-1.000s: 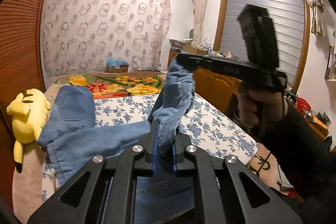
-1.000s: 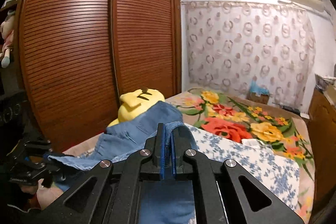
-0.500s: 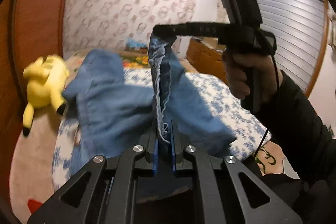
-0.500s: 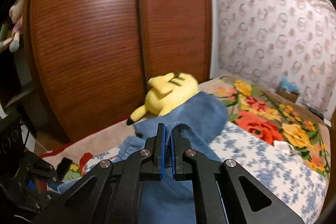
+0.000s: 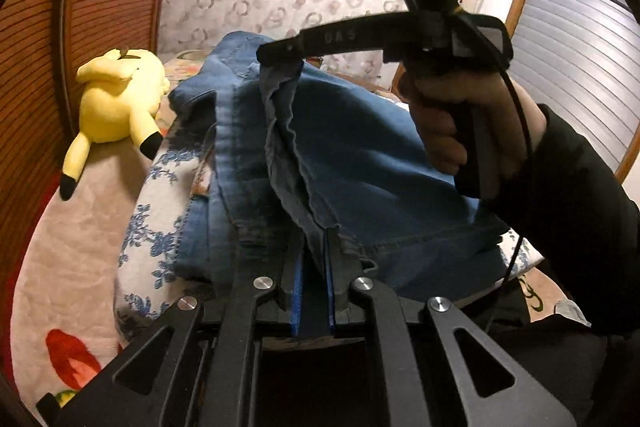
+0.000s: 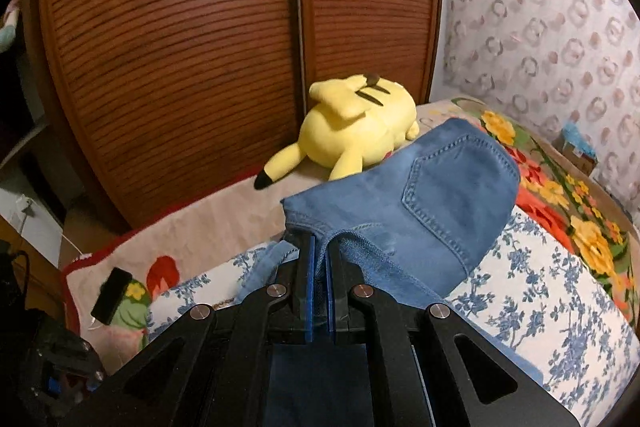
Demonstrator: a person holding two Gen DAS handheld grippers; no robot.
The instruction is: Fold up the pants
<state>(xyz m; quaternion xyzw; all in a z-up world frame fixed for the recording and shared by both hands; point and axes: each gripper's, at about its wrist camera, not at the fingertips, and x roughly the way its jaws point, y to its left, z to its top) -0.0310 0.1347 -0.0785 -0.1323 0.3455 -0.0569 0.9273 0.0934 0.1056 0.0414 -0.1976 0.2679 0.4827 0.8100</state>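
The blue jeans (image 5: 360,163) lie bunched on the bed, with the seat and a back pocket (image 6: 452,183) towards the far side. My left gripper (image 5: 314,233) is shut on the hem edge of the jeans. My right gripper (image 6: 319,247) is shut on another part of the same edge; it also shows in the left wrist view (image 5: 280,53), held above the jeans with cloth hanging from its tip. The cloth runs taut between the two grippers.
A yellow plush toy (image 6: 356,131) lies beside the jeans near the brown slatted wardrobe (image 6: 180,47). The bed has a blue-flowered sheet (image 6: 540,299) and a bright floral blanket (image 6: 560,195). A black object (image 6: 112,295) lies at the bed's near corner.
Both grippers have carried the leg ends over towards the waist end of the jeans. The jeans have gone from stretched out to doubled over, and the plush toy is now closer.
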